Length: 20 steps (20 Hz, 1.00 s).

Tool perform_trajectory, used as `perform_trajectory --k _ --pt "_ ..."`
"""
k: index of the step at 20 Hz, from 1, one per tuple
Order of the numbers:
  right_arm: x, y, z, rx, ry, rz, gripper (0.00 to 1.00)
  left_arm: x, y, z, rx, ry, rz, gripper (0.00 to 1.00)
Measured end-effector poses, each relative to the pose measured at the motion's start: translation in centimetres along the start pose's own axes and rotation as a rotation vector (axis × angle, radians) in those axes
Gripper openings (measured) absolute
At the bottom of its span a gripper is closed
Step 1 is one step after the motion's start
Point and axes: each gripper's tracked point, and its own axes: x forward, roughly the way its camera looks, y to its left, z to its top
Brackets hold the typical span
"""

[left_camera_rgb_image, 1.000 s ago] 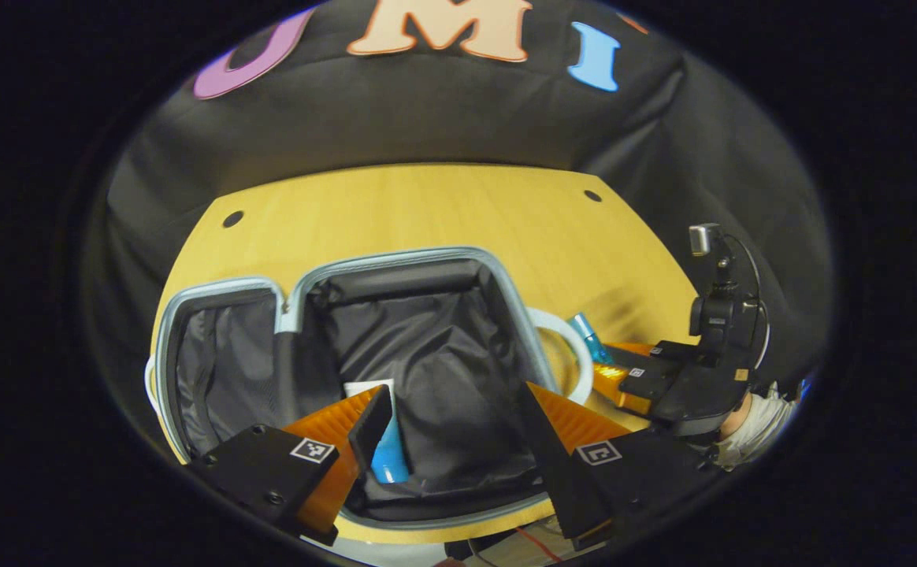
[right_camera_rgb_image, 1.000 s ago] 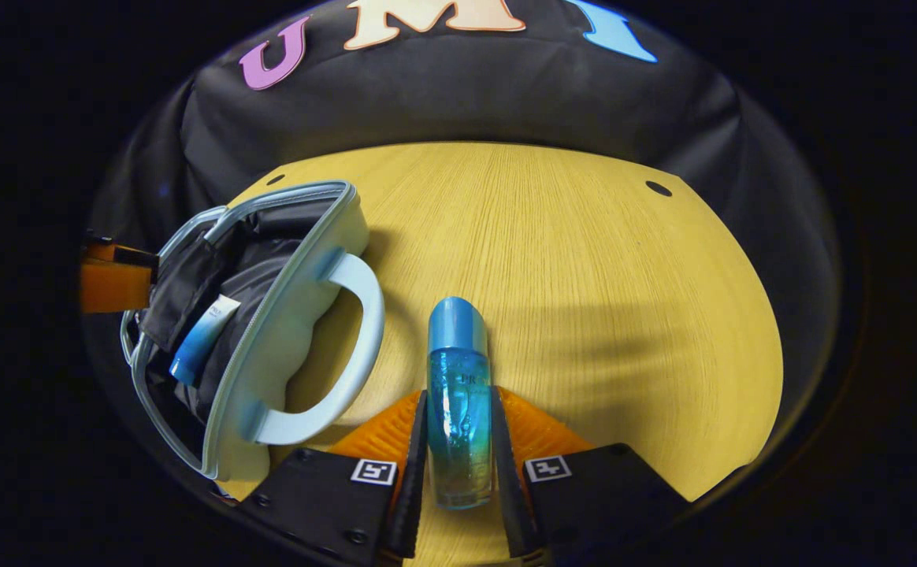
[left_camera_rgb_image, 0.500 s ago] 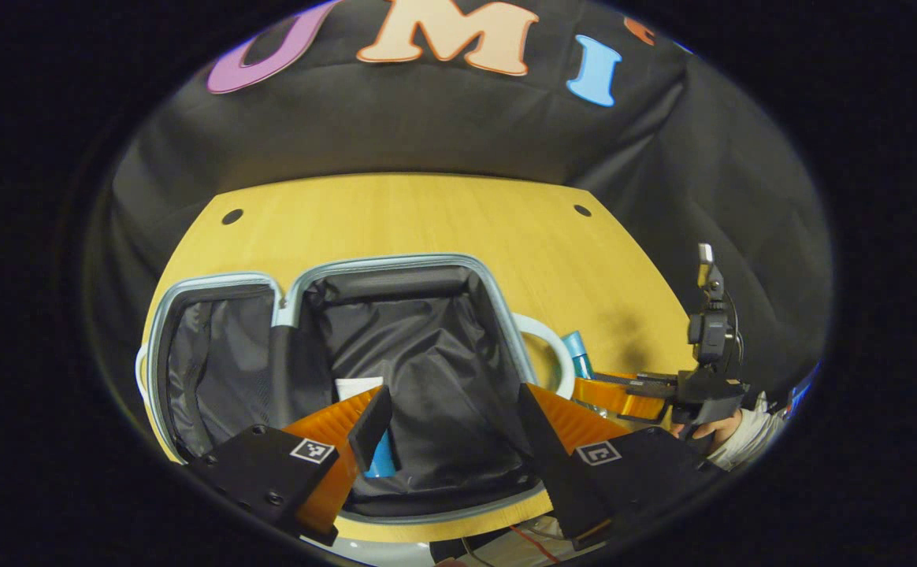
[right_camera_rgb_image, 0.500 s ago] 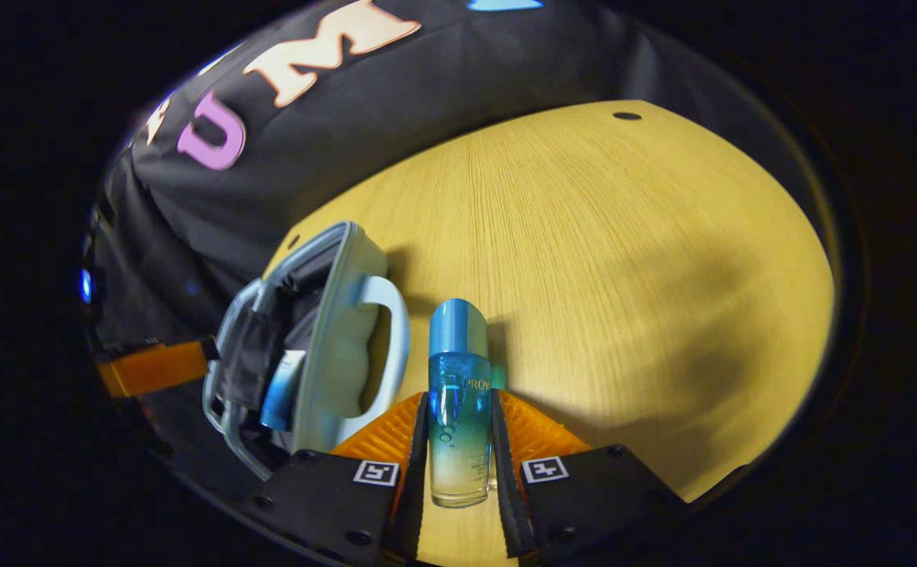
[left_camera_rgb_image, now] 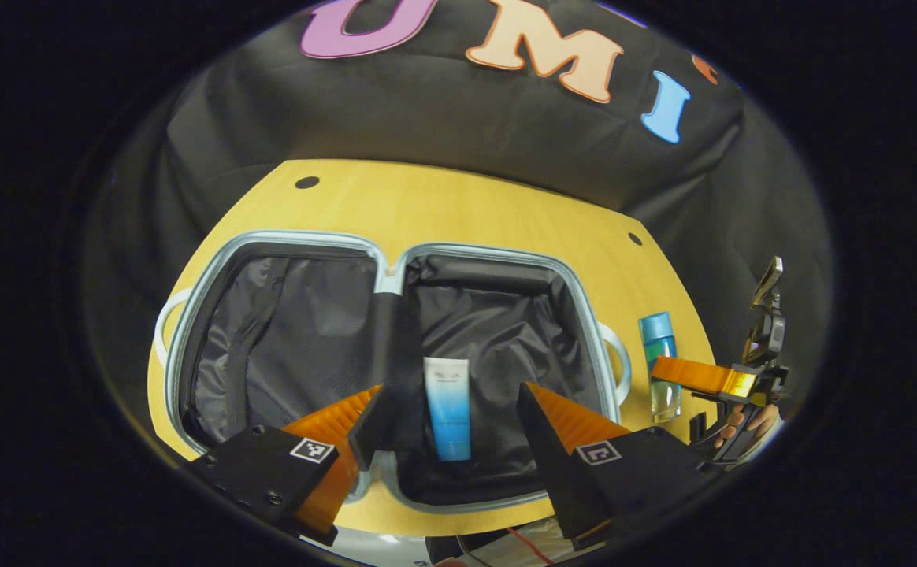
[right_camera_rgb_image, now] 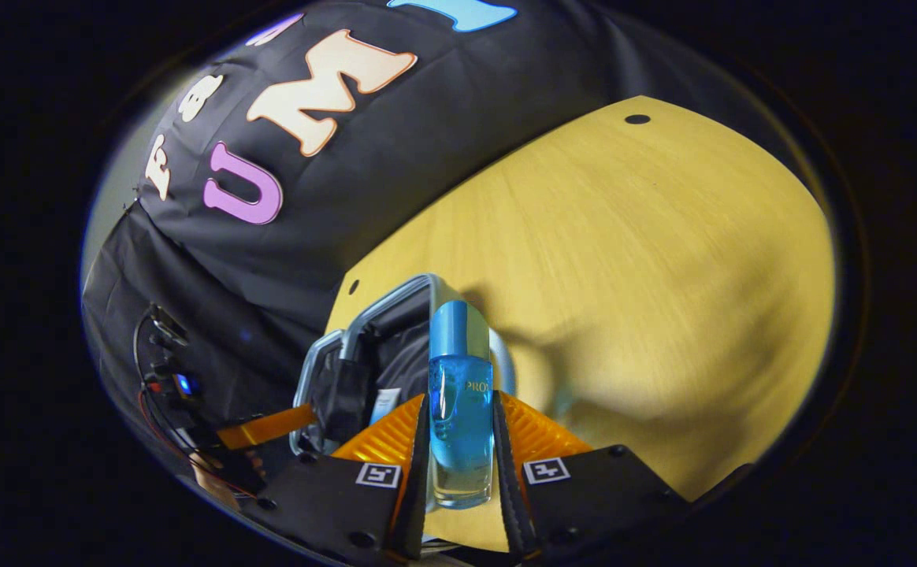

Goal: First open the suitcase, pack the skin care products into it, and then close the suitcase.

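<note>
Your right gripper (right_camera_rgb_image: 460, 441) clamps the bottle (right_camera_rgb_image: 460, 409), lifted beside the open suitcase (left_camera_rgb_image: 395, 260) at its 3 o'clock. Carry it in beside the tube (left_camera_rgb_image: 447, 405), probably lying flat. Left gripper (left_camera_rgb_image: 447, 441) hangs wide open, empty.

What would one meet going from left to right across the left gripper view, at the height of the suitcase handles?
Left suitcase handle → open suitcase → tube lying in its right half → right suitcase handle → blue bottle → right gripper holding that bottle.
</note>
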Motion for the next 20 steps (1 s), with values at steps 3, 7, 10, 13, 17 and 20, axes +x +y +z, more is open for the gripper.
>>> perform_trajectory --k 3,7,10,13,17,20 --pt "1.8 3.1 -1.5 -0.004 0.039 0.031 0.42 -0.5 2.5 0.2 -0.03 -0.015 0.014 0.92" --pt "4.6 4.8 -4.2 -0.017 0.094 0.005 0.42 -1.5 6.9 0.2 -0.063 -0.03 0.048 0.95" --pt "6.6 5.4 -5.9 -0.03 0.12 -0.028 0.39 -2.3 10.5 0.5 -0.099 -0.037 0.076 0.95" --pt "8.3 5.1 -7.4 -0.05 0.143 -0.079 0.38 -2.8 14.3 1.0 -0.12 -0.049 0.115 0.95" --pt "9.4 4.0 -8.1 -0.126 0.142 -0.155 0.38 -3.4 20.2 2.2 -0.181 -0.069 0.177 0.95" --pt "9.2 4.3 -7.9 -0.115 0.13 -0.158 0.48 -3.1 24.1 3.4 -0.247 -0.085 0.21 0.95"
